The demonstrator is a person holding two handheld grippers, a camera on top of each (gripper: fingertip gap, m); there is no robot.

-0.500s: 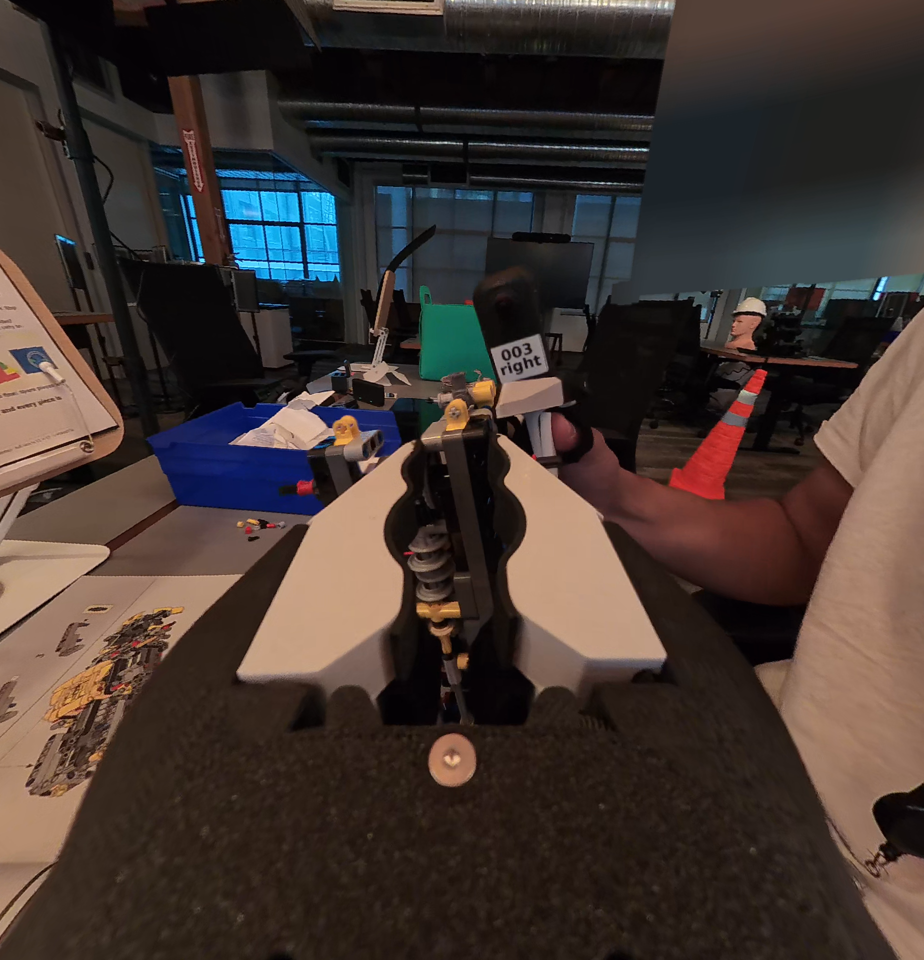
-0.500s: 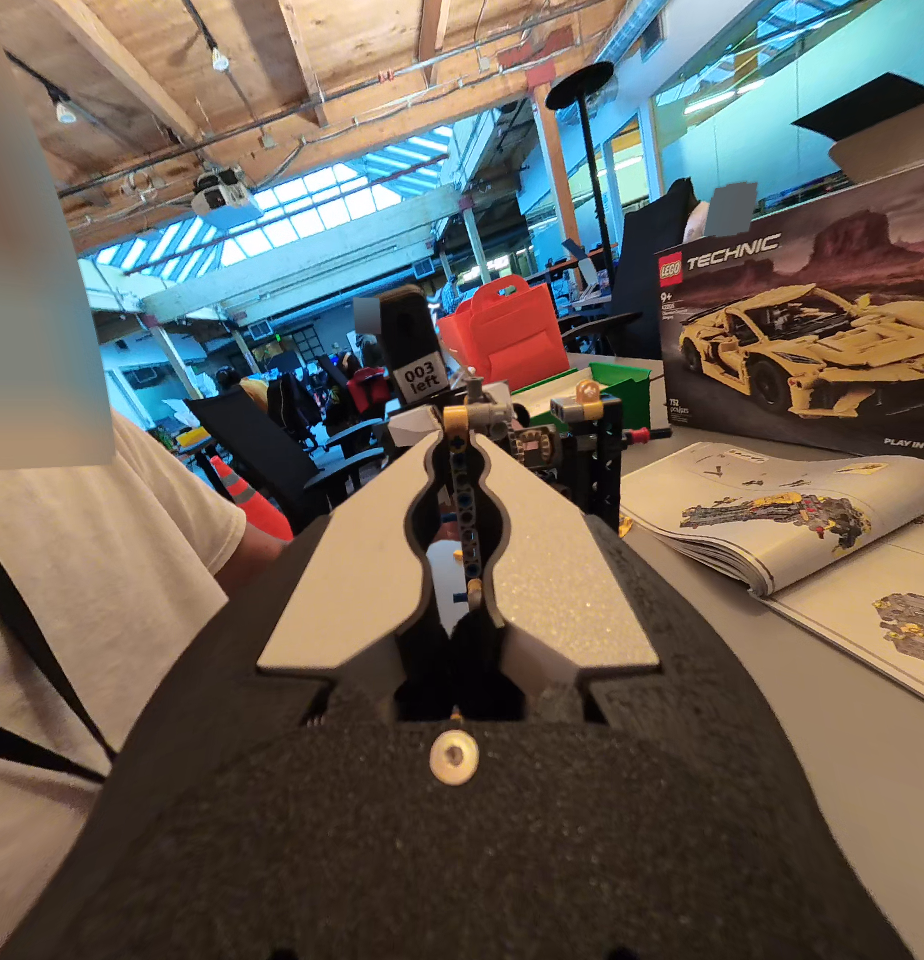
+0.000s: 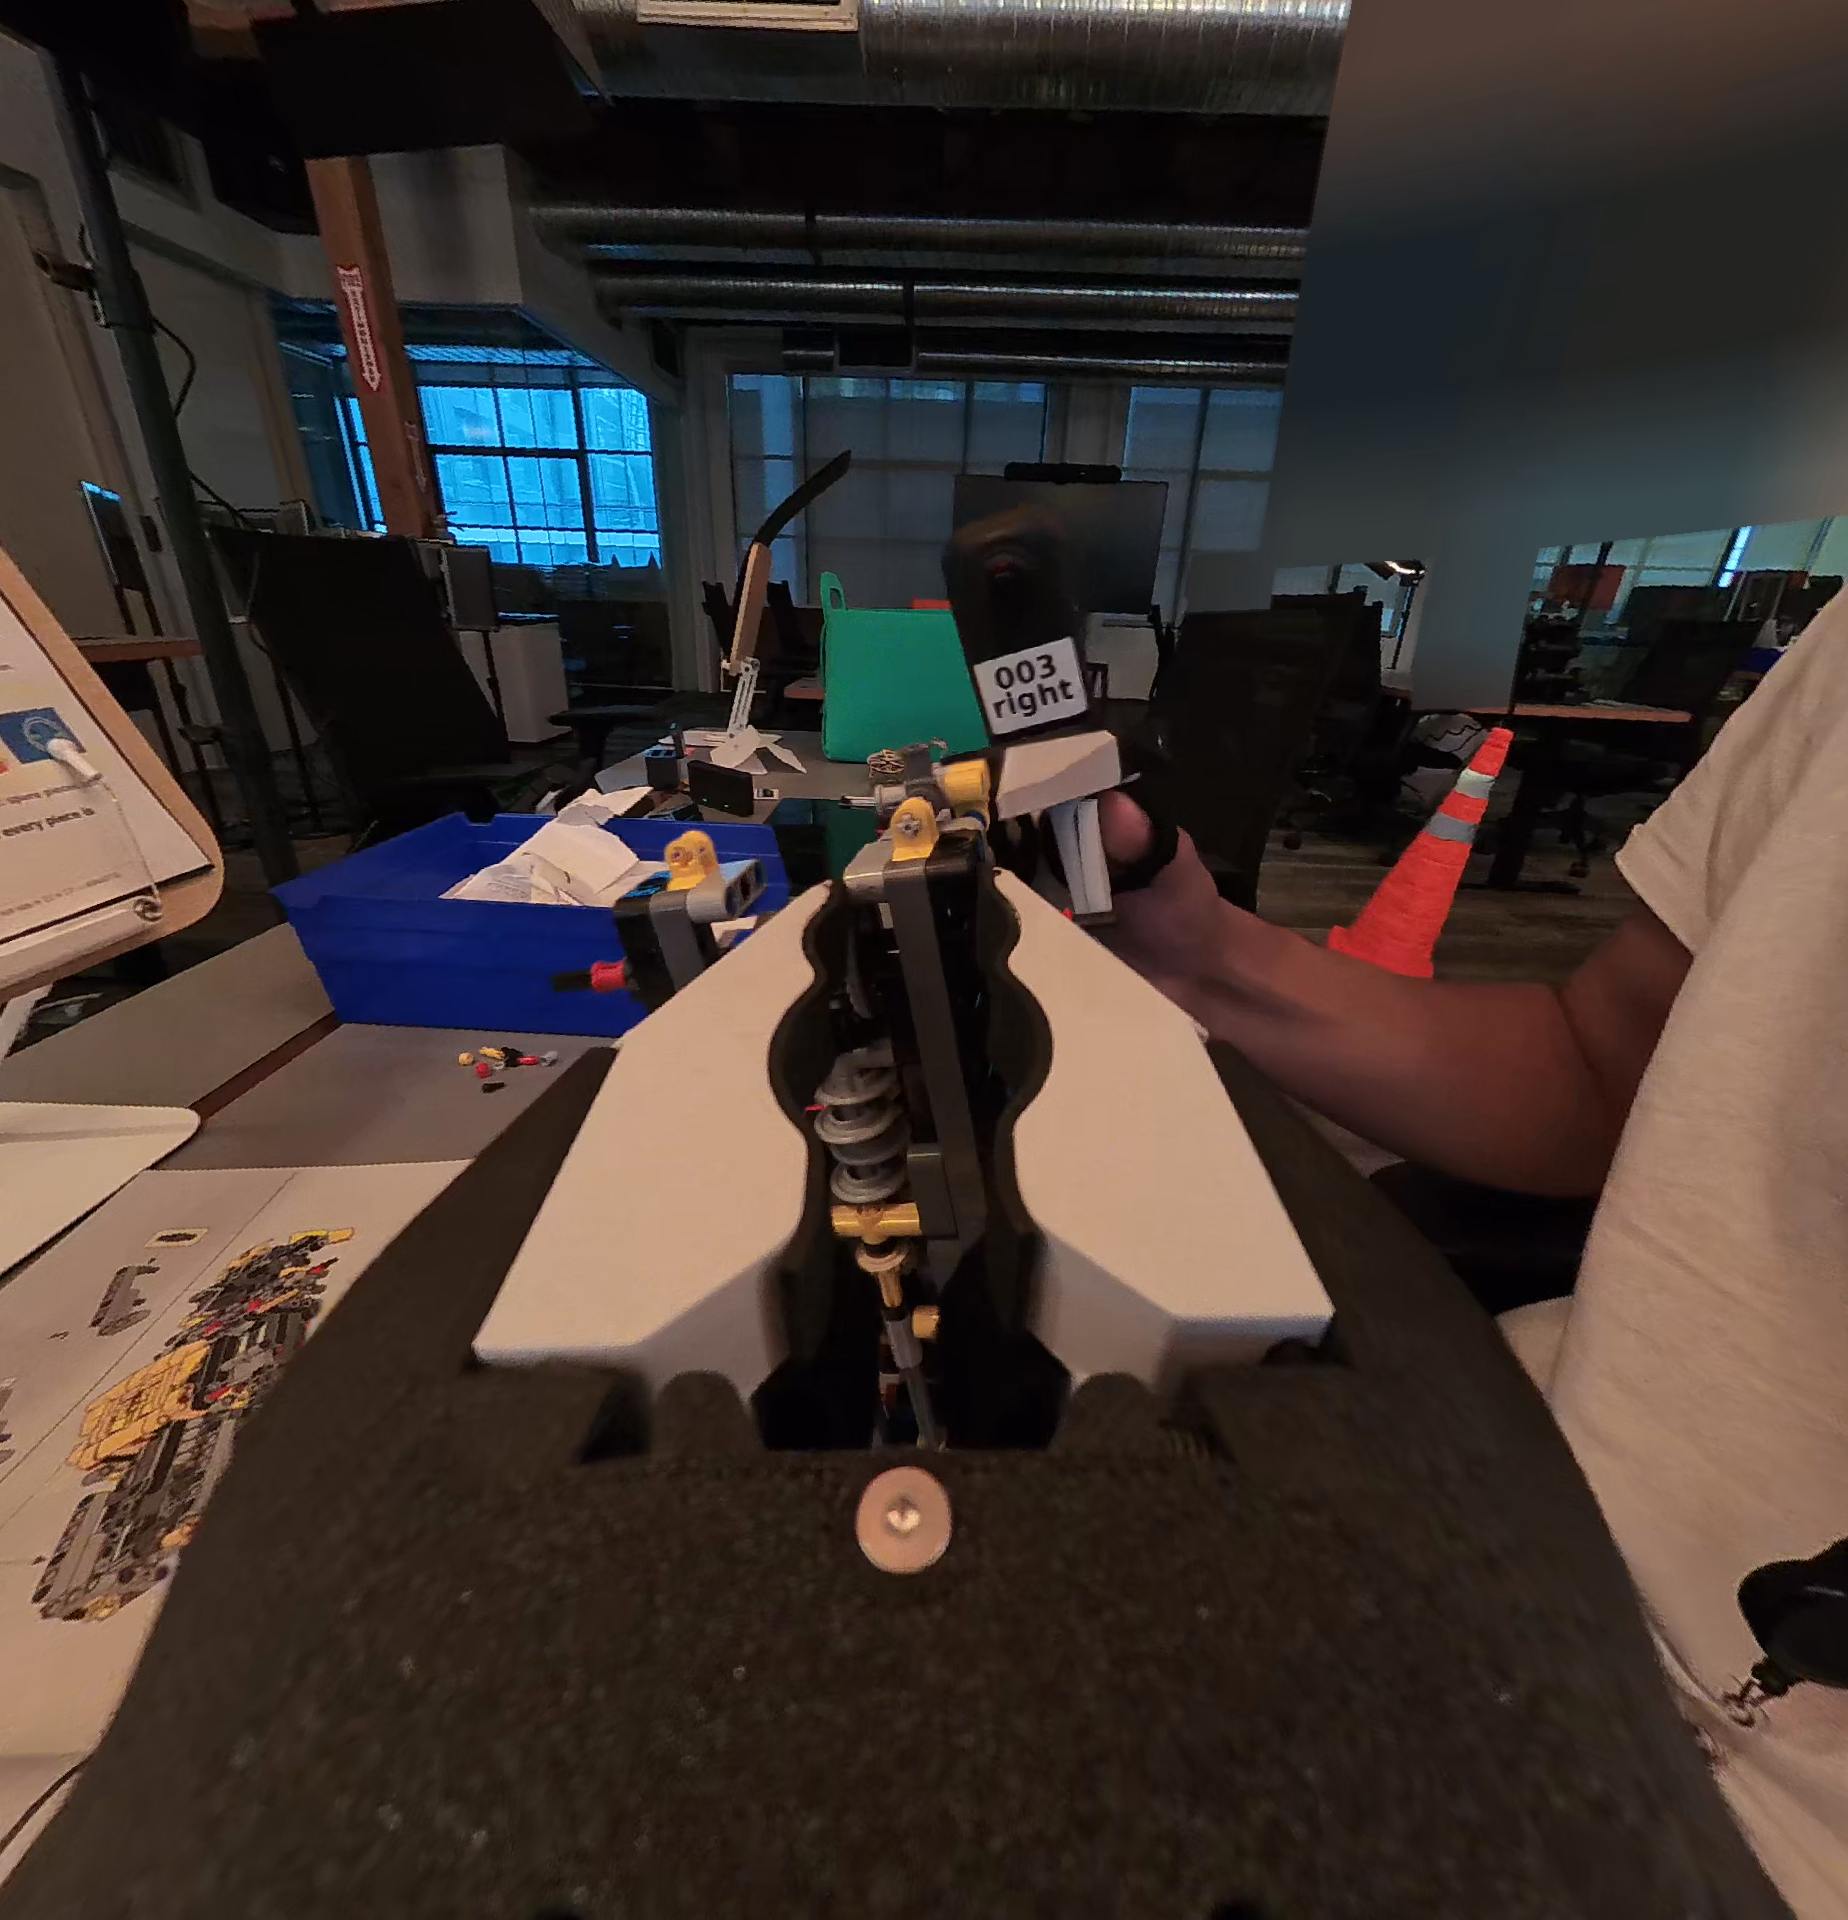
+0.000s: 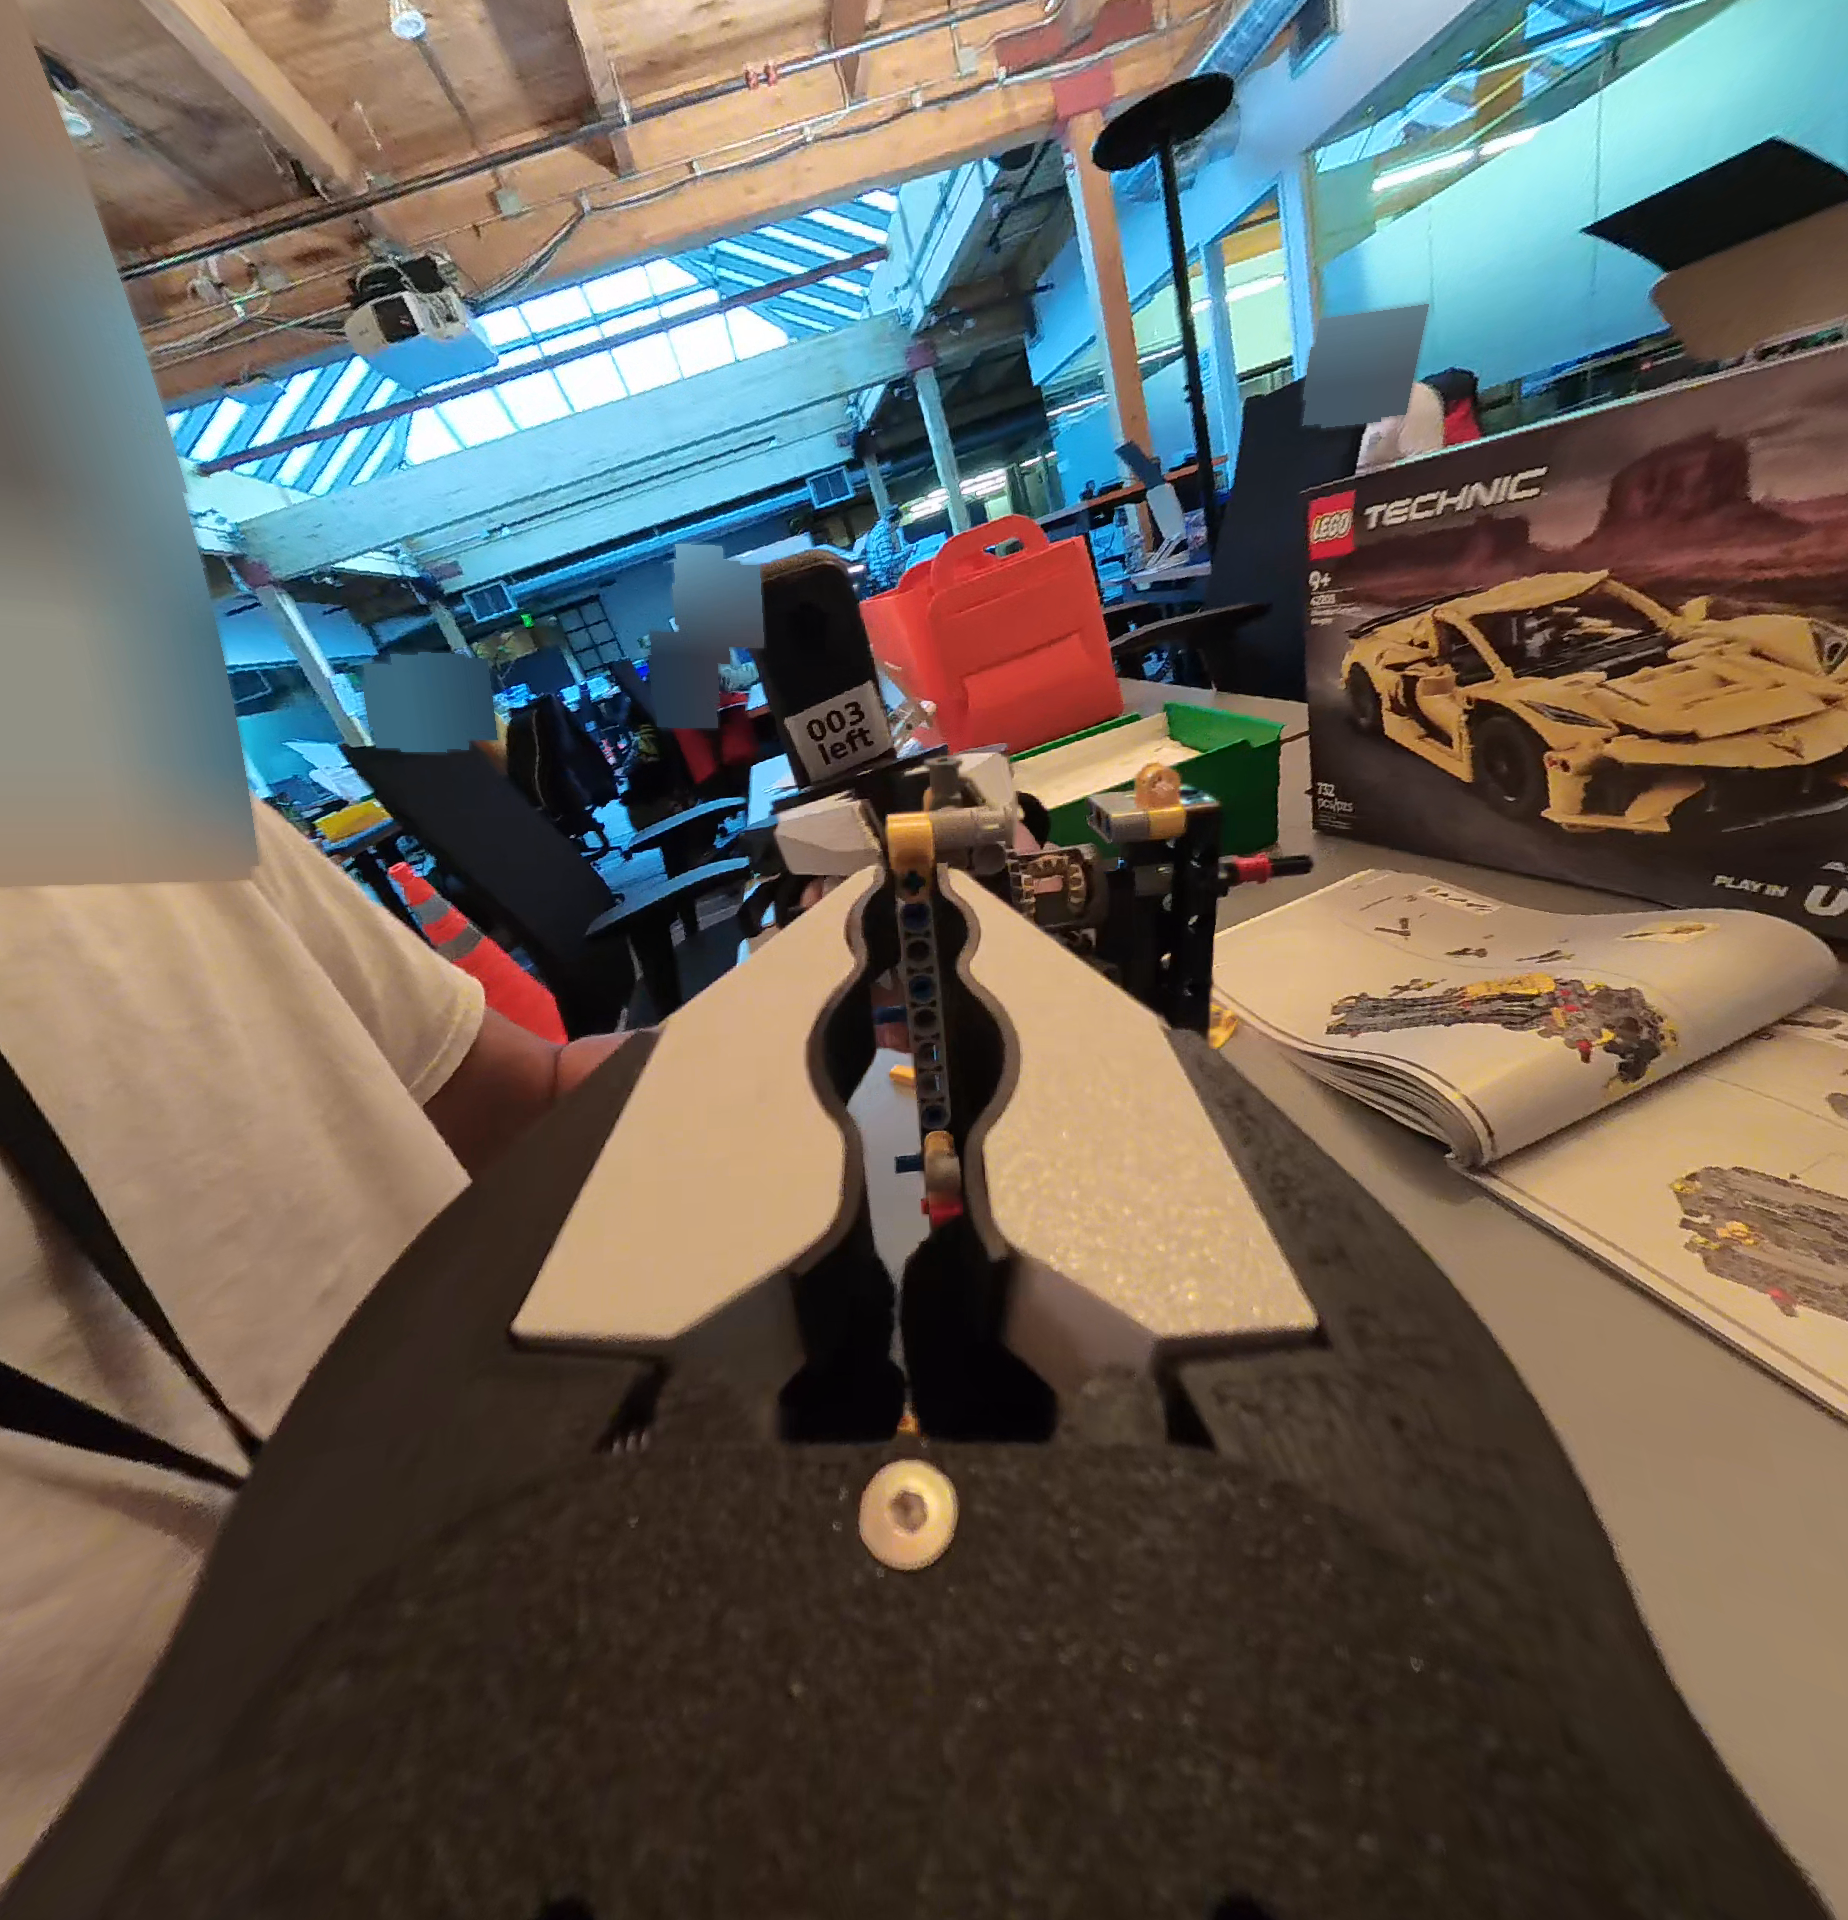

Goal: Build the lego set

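Both the left gripper [image 3: 904,914] and right gripper [image 4: 915,894] stay clamped on the grey-and-black Technic chassis assembly [image 3: 899,1091], barely shifted; joining continues.

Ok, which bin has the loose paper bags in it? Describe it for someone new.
Start at the instruction booklet lying open on the table. Beyond it sits the blue bin, crumpled white paper inside. Its blue colour sets it apart from the green bag behind.

A grey table [image 4: 1585,1455] carries an open instruction booklet [image 4: 1522,997]. Behind the booklet stands the set's box [image 4: 1585,665], with a green bin [image 4: 1226,774] to the box's left. In the left wrist view, a blue bin [image 3: 452,935] sits beyond the booklet, loose small pieces [image 3: 504,1060] in front of it.
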